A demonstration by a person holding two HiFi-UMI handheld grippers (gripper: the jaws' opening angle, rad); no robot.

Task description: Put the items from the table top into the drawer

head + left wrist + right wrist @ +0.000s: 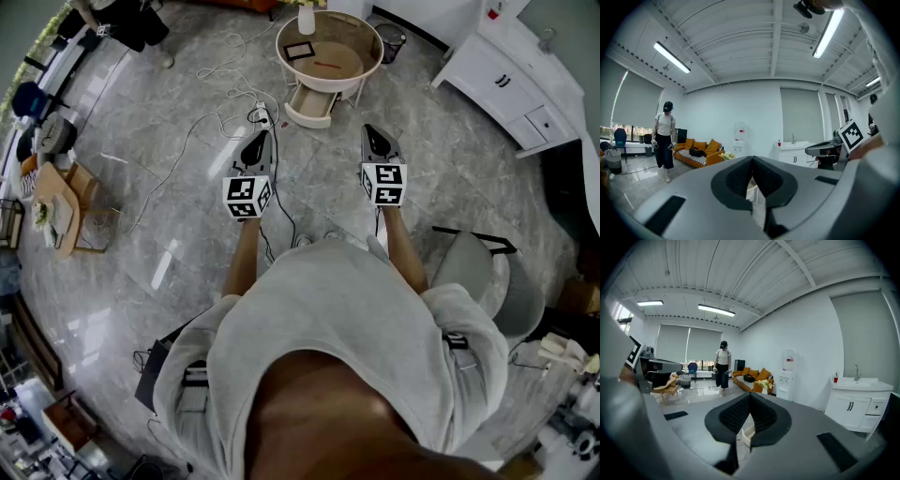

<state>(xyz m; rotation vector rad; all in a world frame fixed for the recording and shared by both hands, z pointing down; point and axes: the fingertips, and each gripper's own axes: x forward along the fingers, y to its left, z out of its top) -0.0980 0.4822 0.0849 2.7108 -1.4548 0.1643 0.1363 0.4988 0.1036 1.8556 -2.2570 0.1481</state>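
A round glass-topped table (373,58) stands far ahead on the floor, with its white drawer (312,104) pulled open toward me. On the top lie a black-framed flat item (300,51) and a thin red stick (328,64); a white bottle (307,19) stands at the back edge. My left gripper (260,141) and right gripper (374,133) are held out side by side, well short of the table, both shut with nothing between the jaws. The left gripper (752,162) and right gripper (750,397) show pads pressed together; a sliver of the drawer (746,435) peeks below.
Cables and a power strip (261,116) trail over the grey tiled floor between me and the table. White cabinets (525,75) line the right. A wooden side table (56,202) sits left, a grey chair (487,272) right. Another person (663,140) stands near an orange sofa (699,153).
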